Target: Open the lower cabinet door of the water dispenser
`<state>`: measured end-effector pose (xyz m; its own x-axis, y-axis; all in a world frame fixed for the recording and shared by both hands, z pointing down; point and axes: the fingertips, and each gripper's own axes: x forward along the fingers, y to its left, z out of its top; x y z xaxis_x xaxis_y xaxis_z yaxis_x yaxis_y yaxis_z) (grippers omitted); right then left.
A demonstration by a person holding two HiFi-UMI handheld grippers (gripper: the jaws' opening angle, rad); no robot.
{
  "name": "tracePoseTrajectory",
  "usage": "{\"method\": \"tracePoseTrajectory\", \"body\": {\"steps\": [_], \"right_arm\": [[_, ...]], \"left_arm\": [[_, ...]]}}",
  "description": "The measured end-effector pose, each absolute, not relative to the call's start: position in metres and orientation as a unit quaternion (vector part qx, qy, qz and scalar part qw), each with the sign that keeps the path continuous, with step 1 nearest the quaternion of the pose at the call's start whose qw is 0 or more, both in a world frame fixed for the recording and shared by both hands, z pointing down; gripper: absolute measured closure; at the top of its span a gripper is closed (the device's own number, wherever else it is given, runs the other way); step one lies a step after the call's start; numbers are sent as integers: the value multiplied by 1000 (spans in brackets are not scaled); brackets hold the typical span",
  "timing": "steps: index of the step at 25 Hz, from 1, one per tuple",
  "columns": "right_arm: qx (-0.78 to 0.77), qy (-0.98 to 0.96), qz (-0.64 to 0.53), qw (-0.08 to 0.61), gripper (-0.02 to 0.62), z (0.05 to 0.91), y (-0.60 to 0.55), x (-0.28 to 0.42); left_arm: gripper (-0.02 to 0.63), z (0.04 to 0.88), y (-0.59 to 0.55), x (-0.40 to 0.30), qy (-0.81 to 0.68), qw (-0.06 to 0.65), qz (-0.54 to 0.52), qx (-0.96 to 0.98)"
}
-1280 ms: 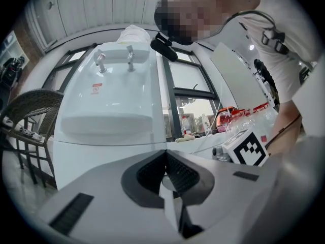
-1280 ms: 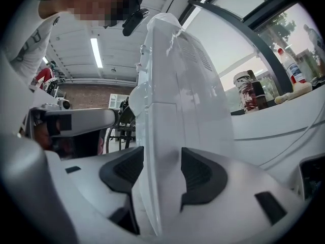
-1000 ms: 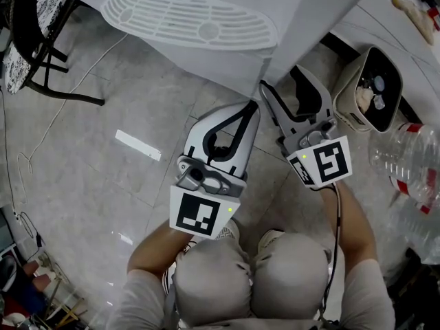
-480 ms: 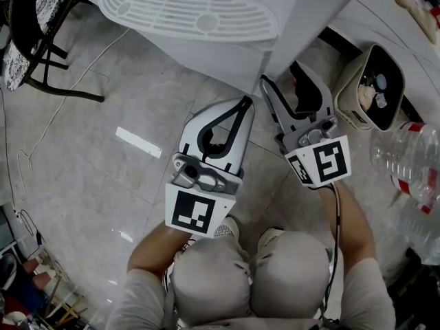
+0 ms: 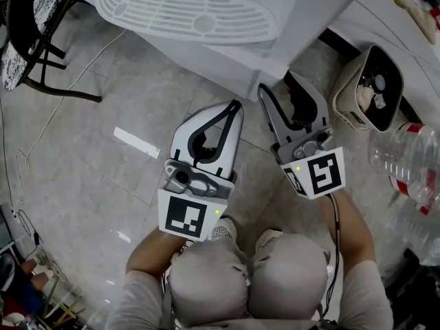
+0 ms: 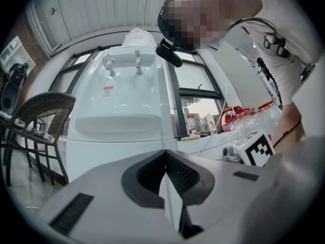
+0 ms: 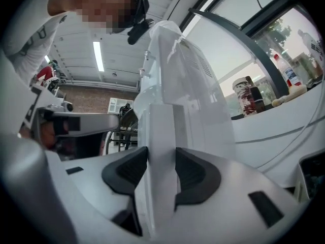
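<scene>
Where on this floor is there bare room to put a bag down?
The open tiles between the chair, the water dispenser and the left gripper are bare, save a thin cord. The right side is crowded: bin, bottles.

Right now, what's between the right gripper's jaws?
The lower cabinet door edge; the right gripper jaws have just been closing onto both its faces. Right gripper view shows it.
</scene>
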<state>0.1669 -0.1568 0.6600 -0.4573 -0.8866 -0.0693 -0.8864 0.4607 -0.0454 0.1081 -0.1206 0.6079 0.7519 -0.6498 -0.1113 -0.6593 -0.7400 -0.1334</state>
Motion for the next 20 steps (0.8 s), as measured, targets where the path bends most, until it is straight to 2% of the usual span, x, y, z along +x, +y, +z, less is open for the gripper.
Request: {"method": "tracePoseTrajectory", "body": {"steps": [5, 12, 20], "right_arm": [[-462, 886, 13, 34, 414, 654, -131, 126], [-432, 902, 1, 22, 422, 660, -109, 106], [-400, 916, 2, 15, 417, 659, -97, 64]], "left_arm": [[606, 608, -117, 92, 370, 82, 27, -925], [606, 618, -107, 49, 411, 90, 3, -907], [606, 619, -99, -37, 513, 83, -13, -854]]}}
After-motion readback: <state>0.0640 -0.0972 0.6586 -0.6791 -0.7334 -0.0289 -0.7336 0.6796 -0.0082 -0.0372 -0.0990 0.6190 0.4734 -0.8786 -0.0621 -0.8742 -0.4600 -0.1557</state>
